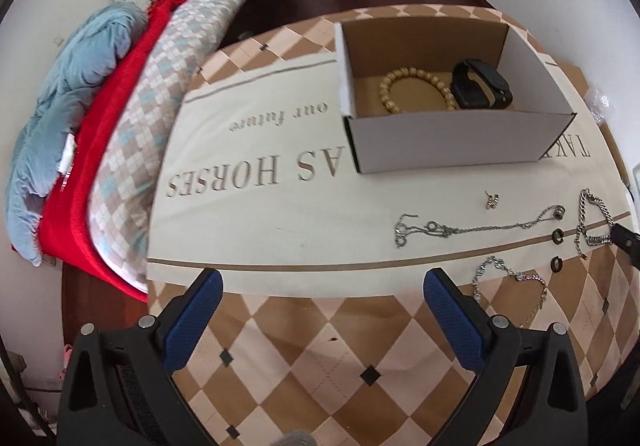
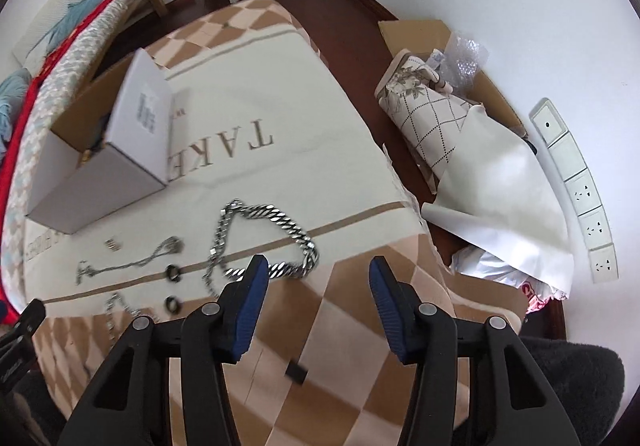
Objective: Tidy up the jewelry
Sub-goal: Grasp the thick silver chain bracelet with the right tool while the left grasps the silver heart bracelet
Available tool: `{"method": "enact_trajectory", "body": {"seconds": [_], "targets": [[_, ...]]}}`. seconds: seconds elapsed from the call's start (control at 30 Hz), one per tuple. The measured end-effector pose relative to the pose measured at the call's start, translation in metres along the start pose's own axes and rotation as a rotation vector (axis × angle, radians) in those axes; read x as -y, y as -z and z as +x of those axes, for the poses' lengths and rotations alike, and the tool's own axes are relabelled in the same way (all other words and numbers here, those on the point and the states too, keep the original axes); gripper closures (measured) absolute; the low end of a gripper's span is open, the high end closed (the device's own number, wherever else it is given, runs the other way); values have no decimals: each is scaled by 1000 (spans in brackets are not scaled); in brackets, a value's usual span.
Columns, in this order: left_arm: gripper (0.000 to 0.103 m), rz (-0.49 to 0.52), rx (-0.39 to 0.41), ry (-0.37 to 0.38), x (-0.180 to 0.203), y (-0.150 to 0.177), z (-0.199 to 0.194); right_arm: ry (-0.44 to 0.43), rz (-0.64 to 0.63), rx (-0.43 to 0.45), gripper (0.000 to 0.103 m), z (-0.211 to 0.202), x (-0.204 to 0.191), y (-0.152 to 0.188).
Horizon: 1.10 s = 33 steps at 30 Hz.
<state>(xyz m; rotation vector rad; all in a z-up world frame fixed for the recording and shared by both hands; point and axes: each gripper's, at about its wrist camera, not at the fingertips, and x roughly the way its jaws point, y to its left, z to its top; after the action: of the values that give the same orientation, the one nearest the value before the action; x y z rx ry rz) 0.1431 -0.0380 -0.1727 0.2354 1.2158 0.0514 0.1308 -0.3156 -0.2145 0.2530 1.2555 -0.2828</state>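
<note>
A white cardboard box [image 1: 460, 138] stands on the patterned cloth and holds a wooden bead bracelet [image 1: 416, 88] and a black smartwatch [image 1: 482, 84]. In front of it lie a thin silver necklace [image 1: 476, 226], a small earring [image 1: 491, 200], two dark rings [image 1: 557, 236], a delicate silver chain [image 1: 508, 278] and a chunky silver curb chain [image 2: 264, 242]. My left gripper [image 1: 324, 286] hovers open over the cloth, left of the jewelry. My right gripper [image 2: 316, 274] is open above the cloth, its left finger [image 2: 252, 286] just over the curb chain's near end; nothing sits between the pads.
A bed with blue, red and checkered bedding [image 1: 100, 126] runs along the left. Right of the table, a cardboard box [image 2: 460, 94] with rolled fabric and bubble wrap sits on the dark floor. Wall sockets [image 2: 576, 182] line the white wall. The box [image 2: 100, 166] stands upper left in the right wrist view.
</note>
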Motion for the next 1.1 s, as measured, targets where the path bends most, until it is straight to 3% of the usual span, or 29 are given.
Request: {"method": "enact_trajectory", "body": {"seconds": [0.1, 0.17, 0.2, 0.37, 0.53, 0.63, 0.67, 0.7, 0.73, 0.77, 0.83, 1.1], "targets": [[1, 2, -40, 80, 7, 1, 8, 7, -43, 21, 53, 6, -5, 1], [1, 15, -57, 125, 14, 3, 12, -19, -72, 38, 88, 7, -10, 0], [1, 25, -72, 147, 19, 4, 14, 16, -94, 37, 93, 8, -14, 0], [1, 85, -107, 210, 42, 10, 20, -23, -75, 16, 95, 6, 1, 3], [26, 135, -163, 259, 66, 19, 33, -34, -34, -7, 95, 1, 23, 14], [32, 162, -143, 267, 73, 21, 30, -38, -26, -10, 95, -4, 26, 19], [41, 166, -132, 269, 74, 21, 28, -41, -26, -11, 95, -7, 26, 21], [60, 171, -116, 273, 74, 21, 26, -43, -26, -10, 95, -8, 26, 22], [73, 175, -108, 279, 74, 20, 23, -47, -29, -8, 95, -10, 24, 22], [101, 177, -111, 284, 73, 19, 23, -52, -31, -7, 95, -11, 22, 23], [101, 167, -130, 312, 72, 18, 22, -61, -32, -5, 95, -13, 18, 23], [102, 95, -135, 281, 32, 20, 23, -127, -29, 30, 95, -33, 4, 20]]}}
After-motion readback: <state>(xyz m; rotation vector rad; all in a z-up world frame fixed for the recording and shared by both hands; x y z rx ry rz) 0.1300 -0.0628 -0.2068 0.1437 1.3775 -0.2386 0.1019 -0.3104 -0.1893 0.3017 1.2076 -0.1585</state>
